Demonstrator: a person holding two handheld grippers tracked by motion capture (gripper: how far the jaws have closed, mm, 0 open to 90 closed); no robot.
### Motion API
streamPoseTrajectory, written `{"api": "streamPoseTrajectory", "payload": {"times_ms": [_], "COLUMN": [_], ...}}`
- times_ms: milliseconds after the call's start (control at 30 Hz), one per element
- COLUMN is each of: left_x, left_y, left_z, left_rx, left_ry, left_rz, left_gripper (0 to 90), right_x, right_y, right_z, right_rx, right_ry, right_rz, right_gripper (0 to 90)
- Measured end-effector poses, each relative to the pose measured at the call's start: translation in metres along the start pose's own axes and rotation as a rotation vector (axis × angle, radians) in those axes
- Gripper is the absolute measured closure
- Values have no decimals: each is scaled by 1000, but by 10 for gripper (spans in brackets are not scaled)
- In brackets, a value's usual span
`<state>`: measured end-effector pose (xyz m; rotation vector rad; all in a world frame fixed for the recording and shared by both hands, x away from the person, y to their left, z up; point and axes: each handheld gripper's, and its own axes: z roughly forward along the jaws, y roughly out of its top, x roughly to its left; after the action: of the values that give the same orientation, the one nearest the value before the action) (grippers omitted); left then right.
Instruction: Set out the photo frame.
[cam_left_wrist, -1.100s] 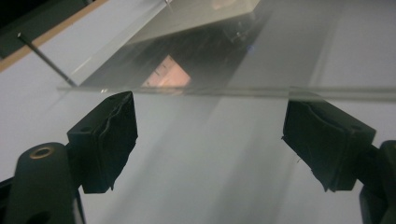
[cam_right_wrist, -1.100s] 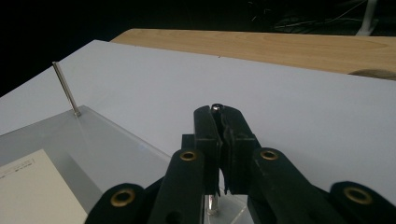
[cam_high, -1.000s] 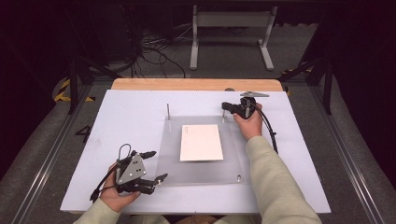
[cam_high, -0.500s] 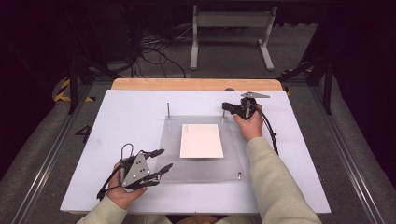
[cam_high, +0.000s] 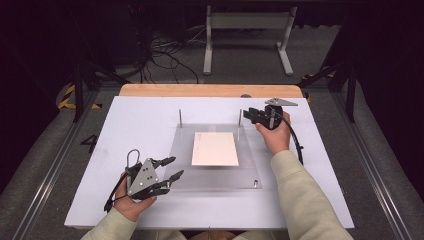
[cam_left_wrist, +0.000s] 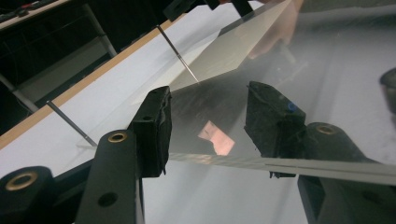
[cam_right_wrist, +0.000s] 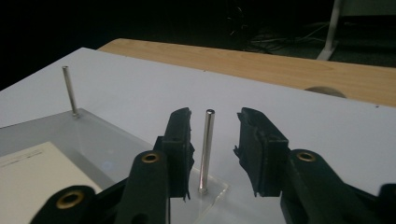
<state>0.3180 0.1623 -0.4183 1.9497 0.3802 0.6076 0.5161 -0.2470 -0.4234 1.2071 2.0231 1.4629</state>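
Observation:
A clear acrylic plate (cam_high: 215, 177) lies on the white board (cam_high: 140, 125) with a white paper sheet (cam_high: 215, 148) at its middle. Thin metal pins stand at its far corners, one on the left (cam_high: 180, 117) and one on the right (cam_high: 239, 121). My left gripper (cam_high: 171, 168) is open at the plate's near-left edge. In the left gripper view that edge (cam_left_wrist: 280, 164) runs across between the spread jaws of the gripper (cam_left_wrist: 208, 126). My right gripper (cam_high: 246, 116) is open too. The right pin (cam_right_wrist: 207, 149) stands untouched between the fingertips of that gripper (cam_right_wrist: 212, 135).
A small screw (cam_high: 255, 183) sits in the plate's near-right corner. A wooden table edge (cam_high: 210, 90) runs behind the board. Beyond it are a dark floor, cables and a white stand (cam_high: 247, 22). Bare board lies left and right of the plate.
My left gripper has moved forward and right, bringing its open jaws up to the plate's near-left edge. The right gripper has stayed at the far-right pin.

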Motion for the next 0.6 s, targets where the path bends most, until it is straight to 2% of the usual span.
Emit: {"api": "streamPoseTrajectory", "payload": {"times_ms": [67, 300, 400, 467, 500, 600], "left_x": [0, 3, 4, 5, 5, 6], "left_y": [1, 6, 7, 8, 8, 10], "left_z": [0, 0, 0, 0, 0, 0], "left_rx": [1, 11, 16, 15, 15, 21], "left_ry": [-2, 0, -1, -1, -1, -3], "left_rz": [-7, -22, -23, -25, -25, -32], "left_gripper": [499, 496, 495, 495, 495, 491], "right_x": [1, 21, 26, 28, 28, 31], "right_y": [1, 2, 0, -2, -2, -5], "right_z": [-5, -52, -71, -84, -84, -103], "right_rx": [-8, -74, -96, -118, -118, -141], "right_ry": [9, 22, 37, 59, 59, 98], "right_rz": [-5, -162, -182, -168, -168, -175], "right_gripper": [607, 597, 592, 579, 579, 557]}}
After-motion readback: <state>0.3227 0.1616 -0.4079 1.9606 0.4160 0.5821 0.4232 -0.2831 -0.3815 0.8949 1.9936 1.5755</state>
